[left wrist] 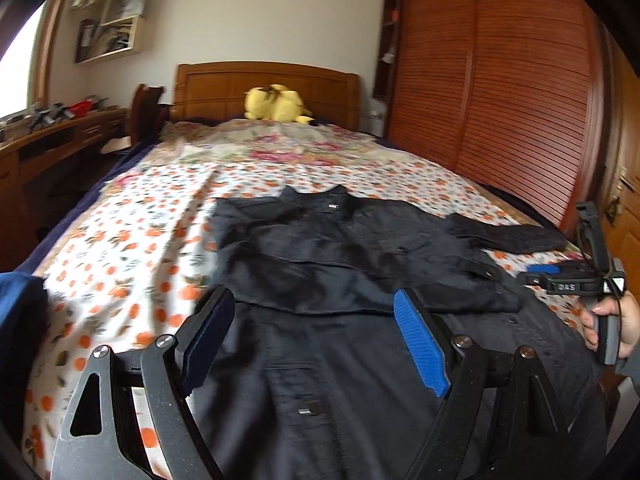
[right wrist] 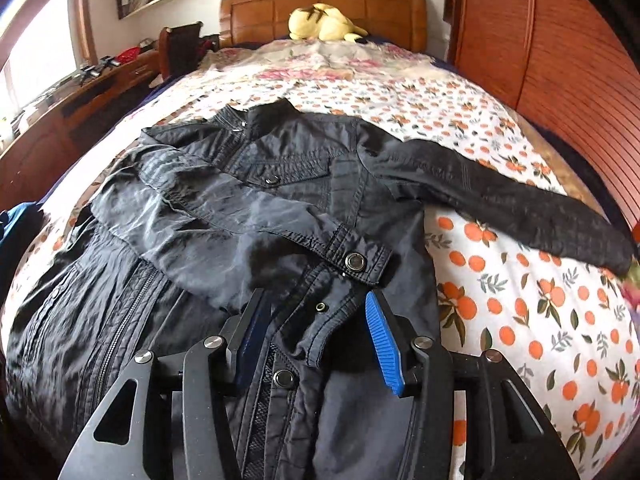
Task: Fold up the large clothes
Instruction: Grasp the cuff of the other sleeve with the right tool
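Observation:
A black jacket (left wrist: 320, 264) lies face up on the flowered bedsheet (left wrist: 132, 248). In the right wrist view its left sleeve (right wrist: 224, 216) is folded across the chest, with the snap cuff (right wrist: 356, 260) just ahead of my right gripper (right wrist: 316, 332). The other sleeve (right wrist: 520, 208) stretches out to the right. My right gripper stands open, with the jacket's front edge lying loose between its pads. My left gripper (left wrist: 316, 340) hangs wide open over the jacket's lower front, holding nothing. From the left wrist view, my right gripper (left wrist: 548, 278) shows low at the right, held by a hand (left wrist: 612, 320).
A yellow plush toy (left wrist: 276, 106) rests by the wooden headboard (left wrist: 224, 88). A louvred wooden wardrobe (left wrist: 500, 100) lines the right side of the bed, and a cluttered desk (left wrist: 60, 128) runs along the left. Blue cloth (left wrist: 20, 320) lies at the bed's left edge.

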Tool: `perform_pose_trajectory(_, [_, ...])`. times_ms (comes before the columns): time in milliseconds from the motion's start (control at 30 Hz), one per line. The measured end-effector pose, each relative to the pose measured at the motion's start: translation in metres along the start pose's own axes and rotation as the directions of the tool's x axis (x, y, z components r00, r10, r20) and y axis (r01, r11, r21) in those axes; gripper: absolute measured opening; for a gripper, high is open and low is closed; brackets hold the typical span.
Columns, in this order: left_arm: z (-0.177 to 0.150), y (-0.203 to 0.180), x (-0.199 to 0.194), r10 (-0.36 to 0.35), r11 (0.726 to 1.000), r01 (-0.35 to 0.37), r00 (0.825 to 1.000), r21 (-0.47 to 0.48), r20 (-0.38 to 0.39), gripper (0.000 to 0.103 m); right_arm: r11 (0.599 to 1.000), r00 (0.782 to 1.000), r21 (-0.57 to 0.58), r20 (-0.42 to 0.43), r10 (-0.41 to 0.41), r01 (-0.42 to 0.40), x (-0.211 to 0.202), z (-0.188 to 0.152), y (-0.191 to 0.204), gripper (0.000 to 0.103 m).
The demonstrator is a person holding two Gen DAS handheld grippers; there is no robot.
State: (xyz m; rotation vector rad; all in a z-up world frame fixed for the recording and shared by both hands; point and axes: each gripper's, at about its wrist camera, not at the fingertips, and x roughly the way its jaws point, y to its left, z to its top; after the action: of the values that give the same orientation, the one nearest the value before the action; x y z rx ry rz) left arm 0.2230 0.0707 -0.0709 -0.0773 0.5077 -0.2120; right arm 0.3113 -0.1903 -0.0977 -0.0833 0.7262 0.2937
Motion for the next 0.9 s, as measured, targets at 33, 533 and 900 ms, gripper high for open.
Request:
perform_pose_trajectory(33, [-0.001, -0.01, 0.005, -0.017, 1.0, 0.017, 1.0, 0.013, -0.007, 0.082, 1.0, 1.0, -0.012, 0.003, 0.004, -0.004, -0.002, -0.001, 0.0, 0.051])
perform_pose_trajectory(533, [-0.022, -0.078, 0.052, -0.101, 0.988, 0.114, 0.987, 0.108, -0.122, 0.082, 0.993, 0.992, 0.02, -0.04, -0.119, 0.12, 0.029, 0.007, -0.101, 0.056])
perform_pose_trajectory(900, [-0.03, -0.088, 0.064, -0.099, 0.982, 0.122, 0.982, 0.141, -0.162, 0.082, 0.878, 0.928, 0.3, -0.113, -0.356, 0.374, 0.018, -0.012, -0.282, 0.056])
